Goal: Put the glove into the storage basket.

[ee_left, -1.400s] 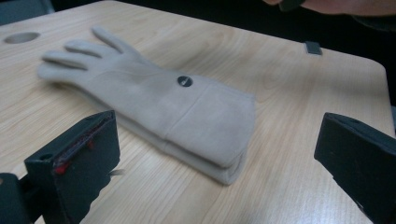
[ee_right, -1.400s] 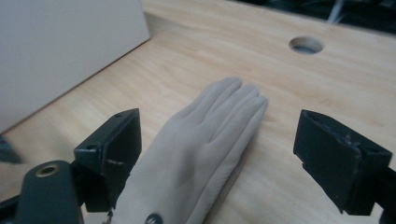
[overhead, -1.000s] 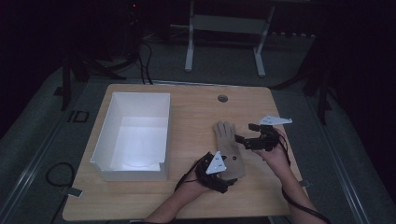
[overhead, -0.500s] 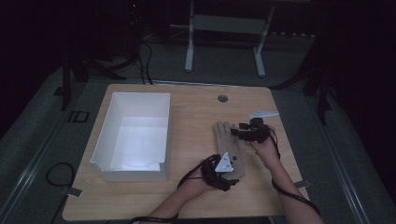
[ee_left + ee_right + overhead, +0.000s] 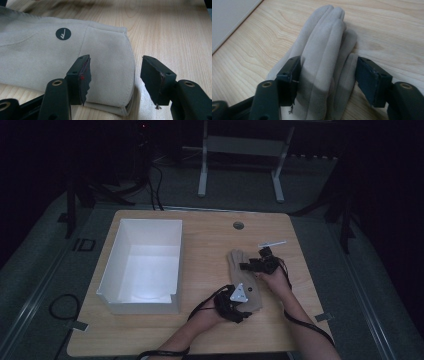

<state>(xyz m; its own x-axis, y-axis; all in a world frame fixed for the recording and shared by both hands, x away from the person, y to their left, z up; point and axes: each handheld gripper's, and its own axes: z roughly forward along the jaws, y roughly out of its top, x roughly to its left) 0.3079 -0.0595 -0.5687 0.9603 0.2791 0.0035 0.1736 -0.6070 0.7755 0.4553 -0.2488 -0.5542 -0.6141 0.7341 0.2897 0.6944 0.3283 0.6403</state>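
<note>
right hand-held gripper (image 5: 325, 80) is closing in over the glove (image 5: 244, 277) fingers, left hand-held gripper (image 5: 113, 77) is straddling the cuff, both with jaws apart, probably setting up a two-point lift off the bench (image 5: 210, 235).

The light wooden bench (image 5: 200, 332) carries a white open rectangular box (image 5: 144, 265) at 9 o'clock and a beige fabric glove (image 5: 244, 277) at 4 o'clock.

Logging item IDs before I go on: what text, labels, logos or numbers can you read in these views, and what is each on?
Round dark badge with a pale tick-like mark, no letters readable: on the cuff end of the beige glove.
Floor marking left of the table, reads roughly "ID": on the grey floor, too dim to be sure.
White box: no text visible.
</note>
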